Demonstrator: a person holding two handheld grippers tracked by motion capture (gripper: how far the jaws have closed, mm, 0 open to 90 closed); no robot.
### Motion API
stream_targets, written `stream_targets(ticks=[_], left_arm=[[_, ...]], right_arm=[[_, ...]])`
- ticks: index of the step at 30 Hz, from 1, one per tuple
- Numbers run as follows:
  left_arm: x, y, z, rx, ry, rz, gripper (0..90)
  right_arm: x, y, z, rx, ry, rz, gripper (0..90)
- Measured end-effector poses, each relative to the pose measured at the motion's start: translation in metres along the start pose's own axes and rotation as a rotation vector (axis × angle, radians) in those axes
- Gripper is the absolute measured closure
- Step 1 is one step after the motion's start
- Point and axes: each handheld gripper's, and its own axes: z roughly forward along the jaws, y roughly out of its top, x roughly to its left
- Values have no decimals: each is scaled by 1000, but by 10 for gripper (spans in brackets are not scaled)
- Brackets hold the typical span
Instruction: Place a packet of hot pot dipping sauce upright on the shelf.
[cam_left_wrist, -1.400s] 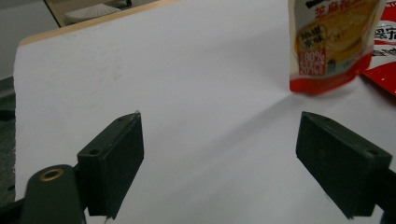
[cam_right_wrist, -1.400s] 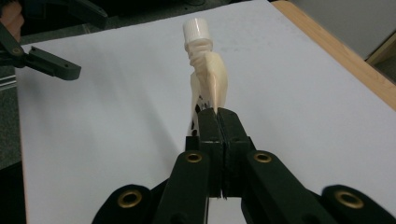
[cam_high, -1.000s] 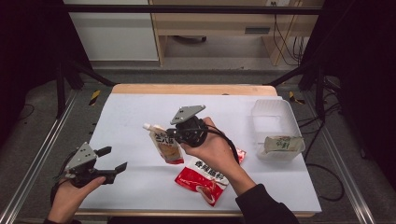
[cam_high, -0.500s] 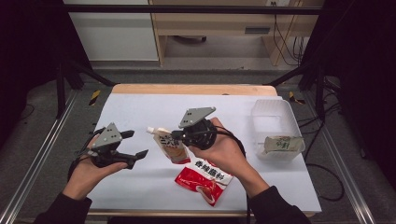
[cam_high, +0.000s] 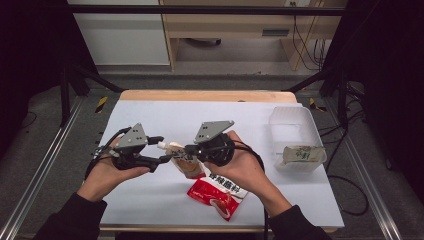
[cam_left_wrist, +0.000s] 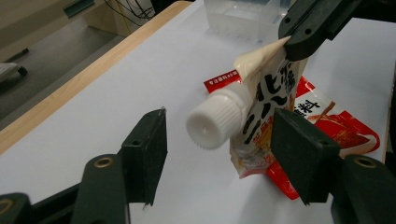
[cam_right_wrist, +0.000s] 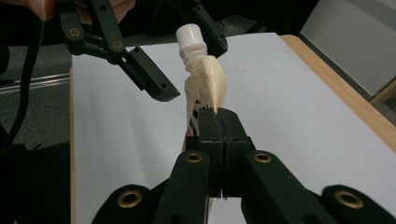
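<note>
**Left tool closed in on the pouch's cap**

The white counter (cam_high: 150, 115) ran broad and smooth under it all, a pale wood strip along its far edge. Over on the right stood the clear plastic tub (cam_high: 296, 125), thin-walled and box-shaped, with a small pale packet (cam_high: 300, 154) lying inside it. Nearer the person, a glossy red sachet (cam_high: 217, 194) lay flat and crinkled on the counter, just below the action.

And there was the thing in play: the spouted pouch (cam_left_wrist: 266, 112), a soft cream-coloured film bag with printed lettering, held up off the counter between the two hands. The right tool (cam_right_wrist: 219, 122) had its jaws pressed tight together on the pouch's flat sealed edge, and the film puckered where they bit. By the look of it, light and floppy stuff: it would sag and twist if gripped by the body alone, and the slick film could slip.

The left tool (cam_left_wrist: 219, 154) stood partly open, its jaws having just been closing, with the cap between them but the pads not yet touching it.

Smallest of all, the white screw cap (cam_left_wrist: 217, 122), ribbed round its side, rigid plastic on a short neck. That seemed the sound place to take hold: hard, grippy, round, good for twisting.
</note>
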Motion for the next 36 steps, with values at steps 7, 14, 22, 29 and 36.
stream_targets(ticks=[7,14,22,29,36], left_arm=[[-1,2,-2,-8,-8,5,515],[2,1,-6,-29,-22,-32,643],[-2,8,-5,2,-36,-12,690],[-5,17,-7,20,-56,25,716],[-8,24,-6,34,-52,47,721]], right_arm=[[5,0,4,4,10,-3,900],[3,-1,6,0,4,5,900],[0,-6,6,3,-2,36,900],[-1,-10,2,0,-1,37,899],[-3,-11,0,17,7,62,892]])
